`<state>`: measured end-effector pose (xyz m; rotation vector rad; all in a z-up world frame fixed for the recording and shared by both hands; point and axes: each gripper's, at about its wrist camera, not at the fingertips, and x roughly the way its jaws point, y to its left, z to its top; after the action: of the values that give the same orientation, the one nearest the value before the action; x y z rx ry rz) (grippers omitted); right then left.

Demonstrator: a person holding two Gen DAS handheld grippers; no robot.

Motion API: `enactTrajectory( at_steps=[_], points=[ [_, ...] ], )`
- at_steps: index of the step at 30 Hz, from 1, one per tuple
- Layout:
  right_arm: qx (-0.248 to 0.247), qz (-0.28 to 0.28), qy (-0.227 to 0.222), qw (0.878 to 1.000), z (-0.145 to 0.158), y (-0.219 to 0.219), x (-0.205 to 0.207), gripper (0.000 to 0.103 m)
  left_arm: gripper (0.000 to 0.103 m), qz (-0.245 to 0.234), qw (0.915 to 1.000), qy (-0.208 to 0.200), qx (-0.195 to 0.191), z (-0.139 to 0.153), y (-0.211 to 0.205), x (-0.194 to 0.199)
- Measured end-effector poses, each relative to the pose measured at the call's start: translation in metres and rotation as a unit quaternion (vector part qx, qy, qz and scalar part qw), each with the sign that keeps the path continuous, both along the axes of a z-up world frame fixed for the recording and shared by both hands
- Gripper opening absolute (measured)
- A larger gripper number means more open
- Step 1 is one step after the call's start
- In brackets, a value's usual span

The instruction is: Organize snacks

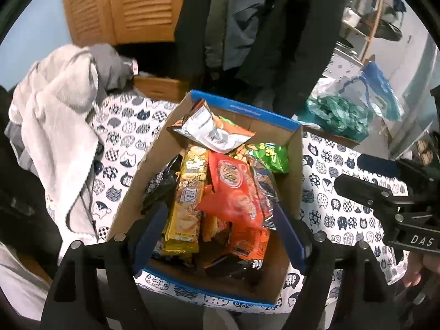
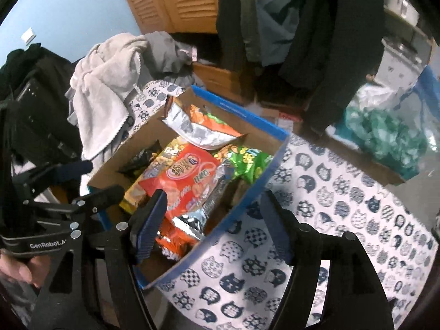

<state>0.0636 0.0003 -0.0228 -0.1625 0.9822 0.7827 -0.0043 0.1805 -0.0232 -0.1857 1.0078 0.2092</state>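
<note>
- I'm in a lived-in home room, likely a bedroom or closet corner.
- Far off stand louvered wooden doors (image 1: pixel 121 5) with dark coats (image 1: pixel 275 22) hanging just to their right.
- A cat-print cloth (image 2: pixel 343 206) covers the near surface; rumpled laundry (image 1: pixel 60 104) lies left.

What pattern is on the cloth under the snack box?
White cloth printed with navy cat heads, clearest in the right wrist view.

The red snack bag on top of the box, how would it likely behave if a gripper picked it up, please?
The red snack bag looks glossy, so probably slippery. Its film is creased, so it would likely flex and sag. It seems puffy, probably light, with contents that may crush.
</note>
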Motion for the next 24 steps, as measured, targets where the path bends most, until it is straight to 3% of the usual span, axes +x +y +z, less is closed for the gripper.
enactTrajectory(
  at_steps=[10,18,24],
  points=[
    [0.012,-0.018,-0.039,0.999,0.026,-0.035,-0.013,0.077,0.088,-0.039,0.9971,-0.053,0.037,0.028,-0.035,-0.01],
    [0.02,-0.036,-0.054,0.998,0.033,-0.06,-0.015,0.078,0.09,-0.057,0.9936,-0.071,0.067,0.039,-0.057,-0.011],
    [0.025,-0.044,-0.056,0.997,0.034,-0.073,-0.017,0.078,0.093,-0.063,0.9926,-0.077,0.069,0.043,-0.066,-0.013]
  ],
)
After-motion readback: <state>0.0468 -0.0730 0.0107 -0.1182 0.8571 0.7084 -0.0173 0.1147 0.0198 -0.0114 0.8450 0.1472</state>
